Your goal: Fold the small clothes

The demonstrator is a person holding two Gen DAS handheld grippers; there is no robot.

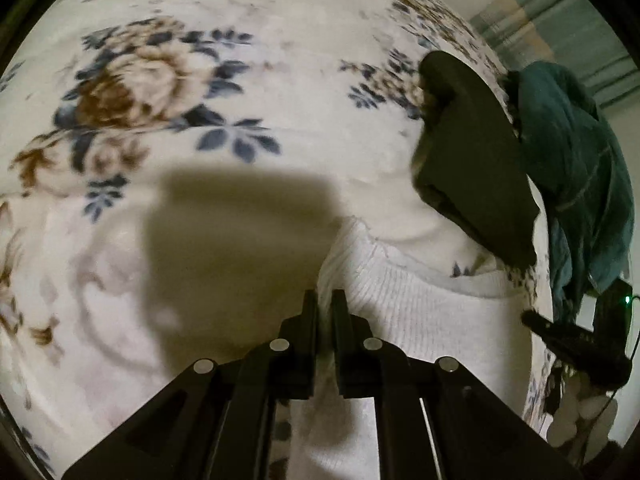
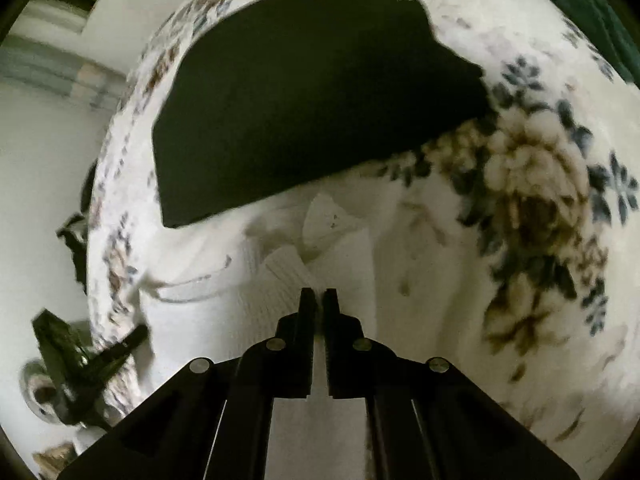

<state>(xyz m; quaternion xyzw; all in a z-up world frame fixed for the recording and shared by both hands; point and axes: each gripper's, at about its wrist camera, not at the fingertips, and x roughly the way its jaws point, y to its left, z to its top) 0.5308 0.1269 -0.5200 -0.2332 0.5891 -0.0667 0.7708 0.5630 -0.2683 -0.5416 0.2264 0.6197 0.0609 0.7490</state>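
A white ribbed knit garment (image 1: 432, 308) lies on a floral blanket (image 1: 200, 92). My left gripper (image 1: 325, 300) is shut on its left edge, near the neckline. In the right wrist view the same white garment (image 2: 224, 312) lies below a folded black garment (image 2: 312, 100), and my right gripper (image 2: 319, 298) is shut on its fabric near the collar and label (image 2: 324, 216). The black garment also shows in the left wrist view (image 1: 476, 156), beyond the white one. The other gripper (image 1: 576, 340) shows at the right edge of the left view.
A dark green cloth (image 1: 576, 168) hangs at the blanket's right edge in the left wrist view. The blanket's edge (image 2: 108, 208) drops off at the left of the right wrist view, with pale floor and dark objects (image 2: 76, 364) beyond.
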